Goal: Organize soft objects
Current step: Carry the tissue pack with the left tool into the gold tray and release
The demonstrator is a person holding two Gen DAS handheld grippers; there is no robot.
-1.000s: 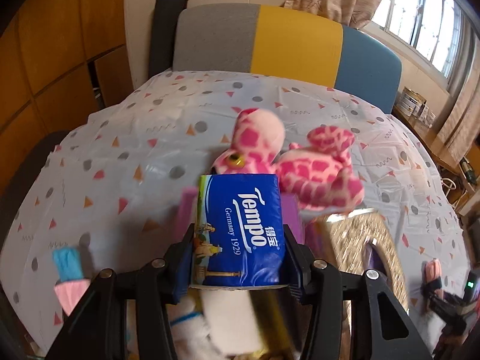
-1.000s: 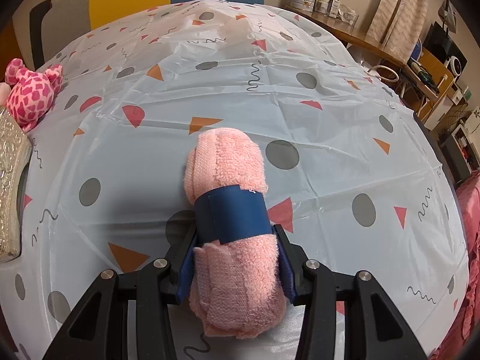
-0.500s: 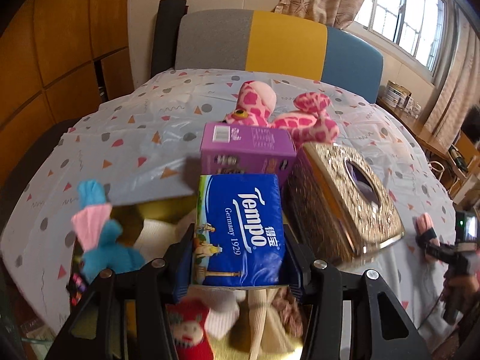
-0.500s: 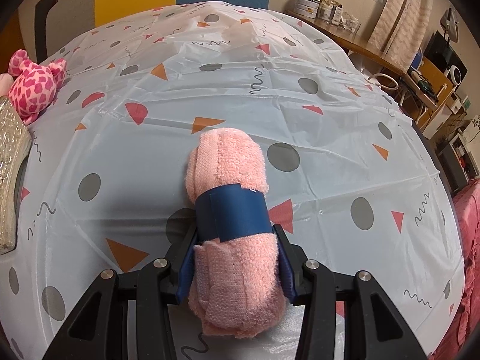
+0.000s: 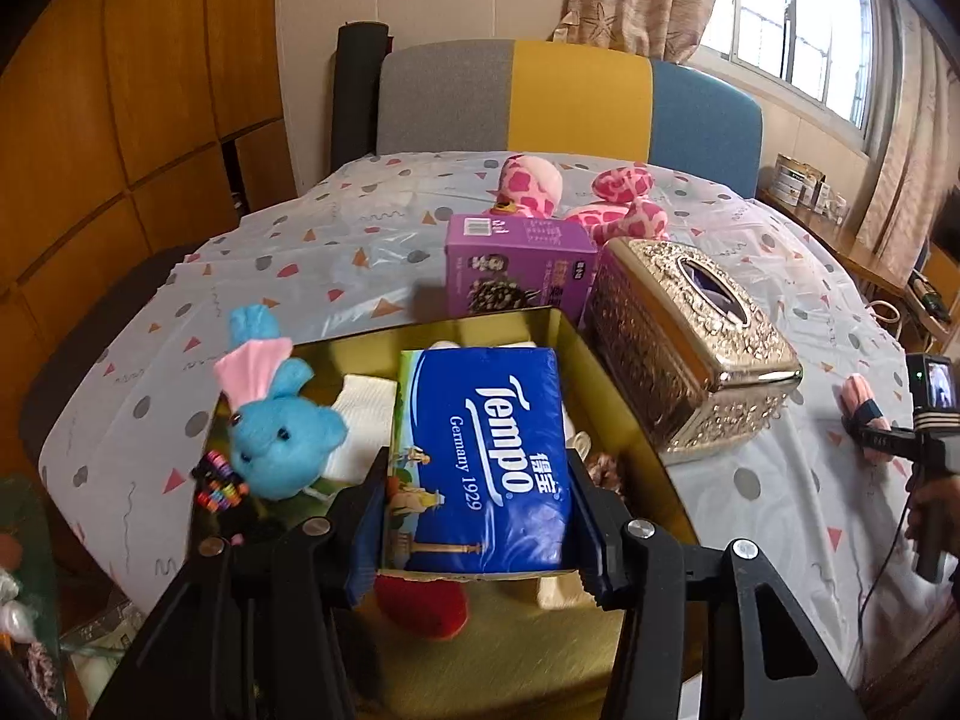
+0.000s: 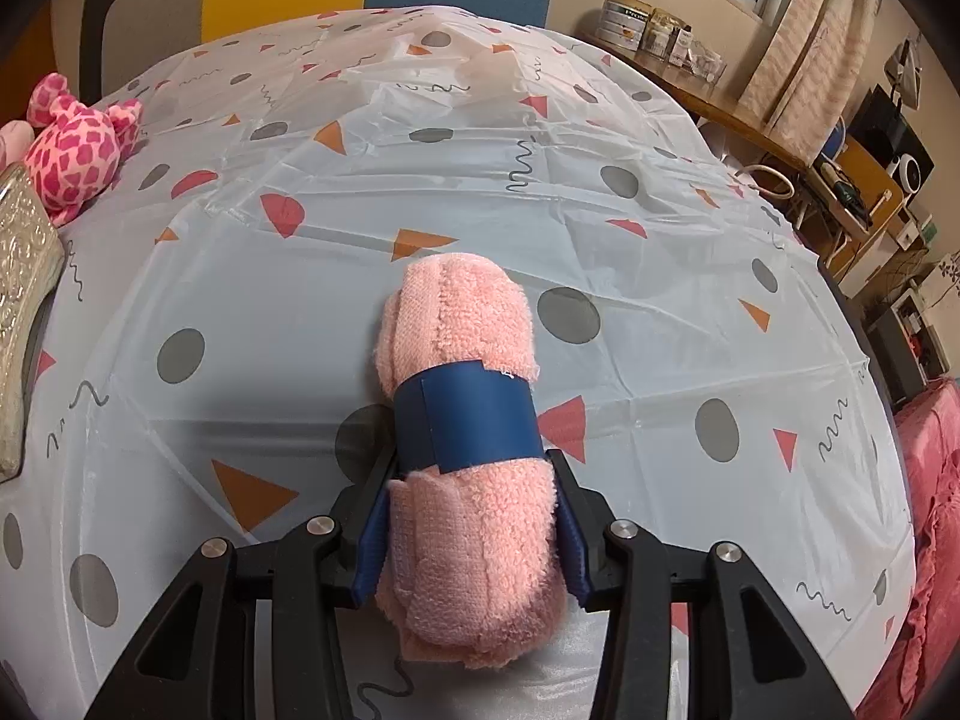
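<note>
The left tool (image 5: pixel 480 516) is clenched on a blue tissue pack (image 5: pixel 483 456), its pads pressing the pack's two long sides; the pack is a soft plastic-wrapped block, glossy blue with white "Tempo" lettering and a small picture strip along its left edge; it hangs over the open gold tin (image 5: pixel 606 372), above a white folded cloth (image 5: pixel 363 420) and a red soft thing (image 5: pixel 420 606) lying inside; at ten o'clock from the pack a blue plush bunny (image 5: pixel 279 429) with a pink ear leans on the tin's left rim; at twelve o'clock beyond the tin stands a purple box (image 5: pixel 519 267), and at one o'clock an ornate gold tissue box (image 5: pixel 690 354); farther still lies a pink spotted plush (image 5: pixel 606 204) on the counter (image 5: pixel 312 276).

The right tool (image 6: pixel 468 516) grasps a rolled pink towel (image 6: pixel 465 324), fluffy terry bound at its middle by a dark blue band (image 6: pixel 471 417); the roll's underside is hidden, so whether it rests on the dotted cloth of the counter I cannot tell; at ten o'clock, far off, the pink spotted plush sits by the gold box's corner.
</note>
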